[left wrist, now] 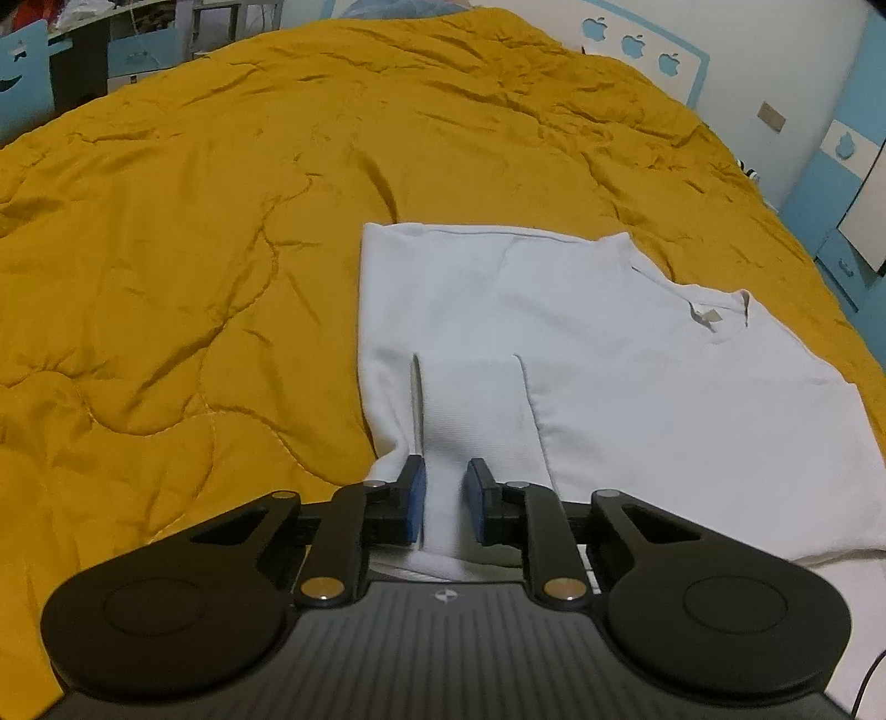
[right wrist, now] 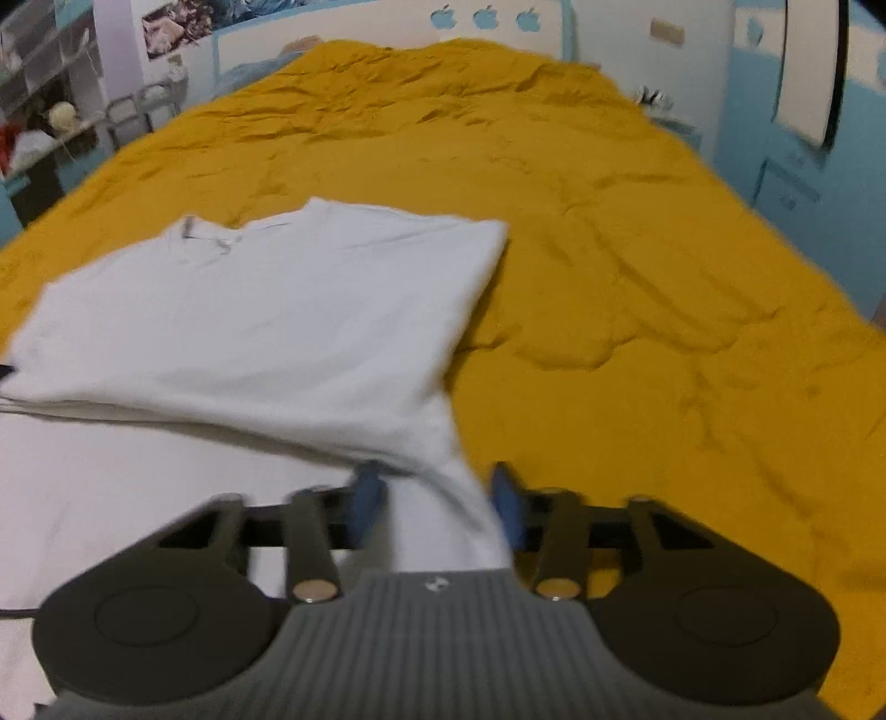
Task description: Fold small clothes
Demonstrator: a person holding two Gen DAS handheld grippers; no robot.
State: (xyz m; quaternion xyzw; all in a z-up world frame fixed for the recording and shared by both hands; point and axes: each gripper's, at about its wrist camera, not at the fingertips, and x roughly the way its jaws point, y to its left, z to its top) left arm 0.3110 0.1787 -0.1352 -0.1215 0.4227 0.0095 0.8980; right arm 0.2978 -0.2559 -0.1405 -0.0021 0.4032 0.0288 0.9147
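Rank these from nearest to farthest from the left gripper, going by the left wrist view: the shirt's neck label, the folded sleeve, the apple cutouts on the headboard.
From the left gripper:
1. Folded sleeve, running straight ahead from between the fingers.
2. Neck label on the white shirt, ahead and to the right.
3. Apple cutouts, far off past the yellow quilt, upper right.

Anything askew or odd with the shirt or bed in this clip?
Nothing much. The white shirt lies partly folded on the rumpled yellow quilt; both grippers have fabric between their fingers. The right view is blurred.
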